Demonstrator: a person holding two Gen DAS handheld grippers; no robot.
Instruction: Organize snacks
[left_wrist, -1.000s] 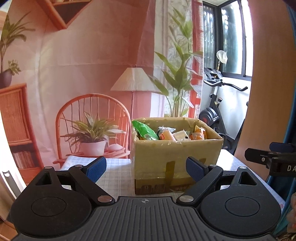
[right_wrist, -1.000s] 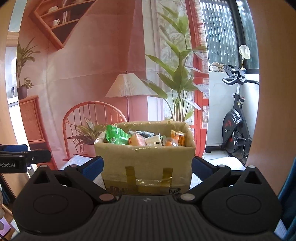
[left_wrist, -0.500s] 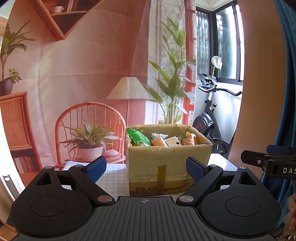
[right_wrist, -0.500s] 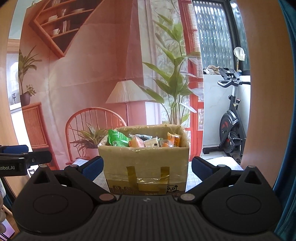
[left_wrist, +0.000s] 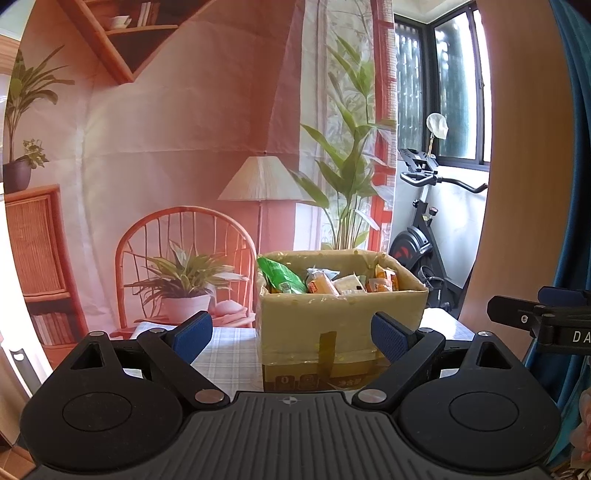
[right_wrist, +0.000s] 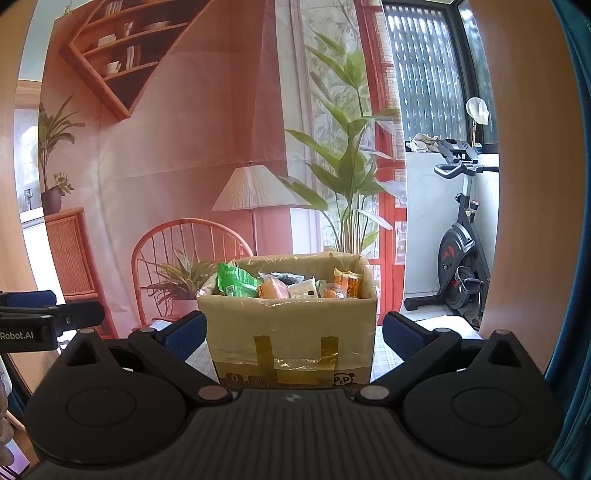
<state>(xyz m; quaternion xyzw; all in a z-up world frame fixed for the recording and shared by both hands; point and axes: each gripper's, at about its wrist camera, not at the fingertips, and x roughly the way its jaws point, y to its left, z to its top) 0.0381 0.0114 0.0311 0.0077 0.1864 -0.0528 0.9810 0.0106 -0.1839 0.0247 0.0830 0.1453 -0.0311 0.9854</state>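
Observation:
A taped cardboard box (left_wrist: 340, 321) (right_wrist: 291, 332) stands on a checked tablecloth (left_wrist: 229, 350), filled with snack packets: a green bag (left_wrist: 279, 277) (right_wrist: 232, 280), orange packs (left_wrist: 319, 286) (right_wrist: 273, 290) and a white pack (left_wrist: 349, 284). My left gripper (left_wrist: 291, 336) is open and empty, short of the box, which sits ahead and slightly right. My right gripper (right_wrist: 291, 332) is open and empty, with the box centred ahead between its blue pads (right_wrist: 400, 334). Each gripper shows at the edge of the other's view.
A printed backdrop with a chair, lamp and plants hangs behind the table (right_wrist: 177, 184). An exercise bike (right_wrist: 461, 266) stands at the right by a window. A wooden panel (left_wrist: 517, 184) and blue curtain (left_wrist: 576, 147) border the right side.
Both grippers have pulled back and tilted up slightly, so the box looks smaller and farther. Both stayed open and empty.

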